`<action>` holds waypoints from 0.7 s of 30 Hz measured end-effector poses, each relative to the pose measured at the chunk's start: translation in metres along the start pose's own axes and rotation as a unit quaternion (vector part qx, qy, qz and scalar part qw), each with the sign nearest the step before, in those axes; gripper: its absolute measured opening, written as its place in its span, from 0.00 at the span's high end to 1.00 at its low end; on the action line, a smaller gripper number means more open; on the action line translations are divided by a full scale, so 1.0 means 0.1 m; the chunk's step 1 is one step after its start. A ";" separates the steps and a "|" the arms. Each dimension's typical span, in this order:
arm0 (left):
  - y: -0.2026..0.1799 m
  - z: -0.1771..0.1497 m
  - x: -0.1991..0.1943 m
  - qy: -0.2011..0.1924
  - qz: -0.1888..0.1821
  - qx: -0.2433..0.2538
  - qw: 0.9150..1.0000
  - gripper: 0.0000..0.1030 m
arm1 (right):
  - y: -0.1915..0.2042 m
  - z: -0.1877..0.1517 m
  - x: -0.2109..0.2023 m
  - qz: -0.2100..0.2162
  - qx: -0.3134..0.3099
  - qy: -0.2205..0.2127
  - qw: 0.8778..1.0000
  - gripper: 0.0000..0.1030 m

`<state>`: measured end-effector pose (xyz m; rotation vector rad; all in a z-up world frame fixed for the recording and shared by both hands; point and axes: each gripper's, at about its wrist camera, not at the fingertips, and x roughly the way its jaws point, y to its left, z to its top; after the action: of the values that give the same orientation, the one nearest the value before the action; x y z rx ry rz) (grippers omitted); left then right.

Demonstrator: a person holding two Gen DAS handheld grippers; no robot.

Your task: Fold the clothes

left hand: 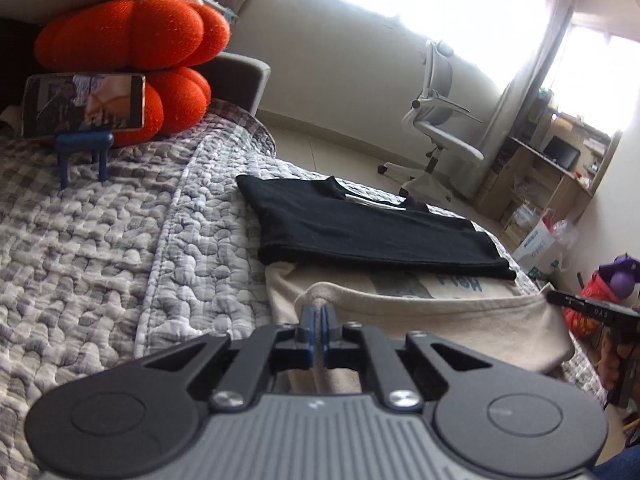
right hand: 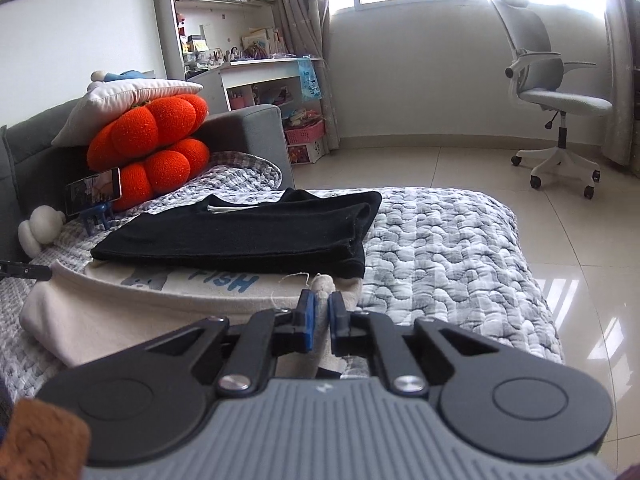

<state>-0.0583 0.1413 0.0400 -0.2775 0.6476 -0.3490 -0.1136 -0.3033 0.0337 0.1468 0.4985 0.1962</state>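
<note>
A cream shirt (left hand: 420,312) (right hand: 120,308) with blue print lies on the quilted bed, its near hem lifted into a fold. A folded black shirt (left hand: 368,232) (right hand: 248,232) rests on its far part. My left gripper (left hand: 319,312) is shut on the near left corner of the cream cloth, which bunches over the blue pads. My right gripper (right hand: 322,304) is shut on the near right corner, a knob of cloth poking up between the pads. The right gripper's tip (left hand: 576,304) shows at the right edge of the left wrist view.
Orange pumpkin cushions (left hand: 132,40) (right hand: 152,148) and a phone on a blue stand (left hand: 84,108) (right hand: 94,192) sit at the bed's head. A grey office chair (right hand: 560,100) (left hand: 440,120) stands on the tiled floor beyond. The bed's edge (right hand: 532,280) runs along the right.
</note>
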 end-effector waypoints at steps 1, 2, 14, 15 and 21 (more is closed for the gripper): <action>0.07 -0.01 0.05 0.006 -0.002 -0.022 1.000 0.97 | -0.02 -0.01 0.04 -0.005 0.001 0.007 1.000 0.93; 0.13 -0.01 0.11 0.011 -0.004 -0.042 0.999 0.97 | -0.02 -0.02 0.08 -0.010 0.003 0.013 1.000 0.93; 0.11 0.01 0.23 0.009 0.028 -0.045 0.999 0.97 | 0.12 -0.01 0.16 -0.052 -0.015 0.011 0.998 0.93; 0.13 -0.01 0.23 0.006 0.031 -0.051 0.998 0.96 | 0.11 -0.03 0.22 -0.055 -0.011 0.020 0.998 0.93; 0.05 -0.07 0.21 -0.013 0.048 -0.041 0.998 0.96 | 0.17 -0.06 0.25 -0.062 -0.019 0.016 0.998 0.93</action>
<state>-0.0462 0.1364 0.0222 -0.3271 0.6474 -0.2270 -0.0973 -0.2807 0.0201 0.0754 0.5344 0.0858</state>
